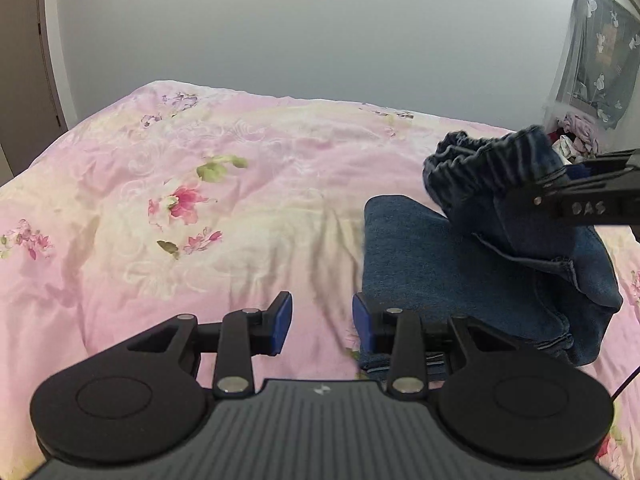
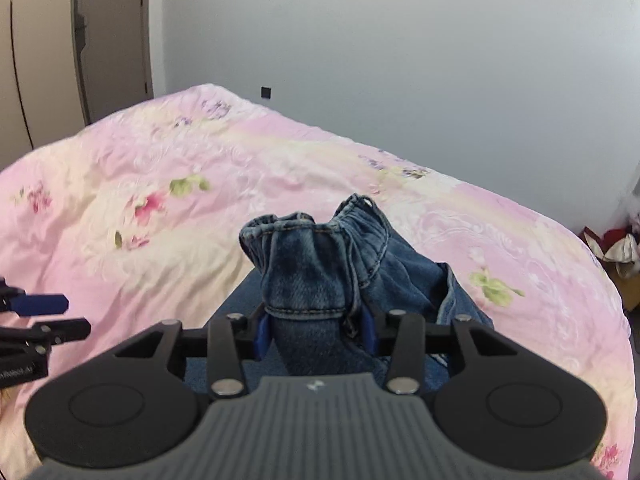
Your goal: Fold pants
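Item: blue denim pants point(image 2: 320, 276), half-folded on the pink floral bedspread point(image 1: 180, 208). Our right gripper point(image 2: 316, 330) pinches the bunched elastic waistband; our left gripper point(image 1: 322, 322) stands spread, empty. Risk: thick bunch slips, fold collapses.

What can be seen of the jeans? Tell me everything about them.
The jeans are blue denim, darker in patches, with a gathered elastic waistband and stitched seams. They are partly folded: a flat layer lies on the pink floral bedspread, while the waistband end is lifted above it, bunched and standing up. The right gripper is clamped on that raised fabric just below the waistband. The left gripper hovers open with nothing between its pads, at the near left edge of the flat layer.
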The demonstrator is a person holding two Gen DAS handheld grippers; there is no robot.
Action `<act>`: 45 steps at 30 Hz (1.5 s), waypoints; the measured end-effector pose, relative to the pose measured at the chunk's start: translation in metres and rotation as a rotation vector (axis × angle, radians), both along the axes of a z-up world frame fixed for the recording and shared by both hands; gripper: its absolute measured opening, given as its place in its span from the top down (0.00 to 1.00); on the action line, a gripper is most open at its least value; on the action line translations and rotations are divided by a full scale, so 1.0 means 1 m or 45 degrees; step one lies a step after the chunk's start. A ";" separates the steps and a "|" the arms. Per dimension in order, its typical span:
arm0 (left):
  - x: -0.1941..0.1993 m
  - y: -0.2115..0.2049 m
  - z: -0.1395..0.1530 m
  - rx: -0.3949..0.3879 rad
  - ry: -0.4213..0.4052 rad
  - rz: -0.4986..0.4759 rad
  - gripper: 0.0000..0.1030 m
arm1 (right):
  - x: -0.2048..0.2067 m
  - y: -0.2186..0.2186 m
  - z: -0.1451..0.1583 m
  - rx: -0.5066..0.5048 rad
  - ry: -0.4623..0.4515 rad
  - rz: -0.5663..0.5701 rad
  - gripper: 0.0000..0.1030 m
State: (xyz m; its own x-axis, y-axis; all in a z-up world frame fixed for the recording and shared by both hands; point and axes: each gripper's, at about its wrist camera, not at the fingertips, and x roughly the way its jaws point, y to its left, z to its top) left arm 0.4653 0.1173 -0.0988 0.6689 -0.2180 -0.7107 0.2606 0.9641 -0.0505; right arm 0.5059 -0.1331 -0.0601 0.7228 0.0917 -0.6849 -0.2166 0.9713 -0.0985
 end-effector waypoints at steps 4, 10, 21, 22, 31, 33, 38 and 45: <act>0.003 0.013 -0.009 0.015 0.019 0.007 0.59 | 0.012 0.035 -0.040 -0.082 0.029 0.037 0.62; 0.008 0.028 -0.020 0.010 0.051 0.031 0.59 | 0.015 0.087 -0.104 -0.304 0.092 0.182 0.60; 0.010 0.009 0.001 -0.057 0.037 0.004 0.59 | -0.010 0.062 -0.090 -0.346 0.119 0.287 0.54; 0.011 0.005 0.004 -0.068 0.038 0.002 0.59 | -0.015 0.058 -0.087 -0.343 0.128 0.293 0.54; 0.005 -0.026 0.031 -0.091 0.017 0.013 0.59 | -0.024 0.054 -0.088 -0.334 0.159 0.308 0.48; 0.001 -0.027 0.035 -0.034 0.002 0.017 0.59 | -0.023 0.055 -0.084 -0.181 0.198 0.333 0.18; 0.000 -0.016 0.035 0.020 0.033 0.049 0.59 | -0.044 0.059 -0.073 -0.158 0.153 0.370 0.16; 0.015 -0.017 0.006 -0.118 0.098 0.087 0.64 | -0.055 -0.015 -0.049 0.163 0.172 0.310 0.21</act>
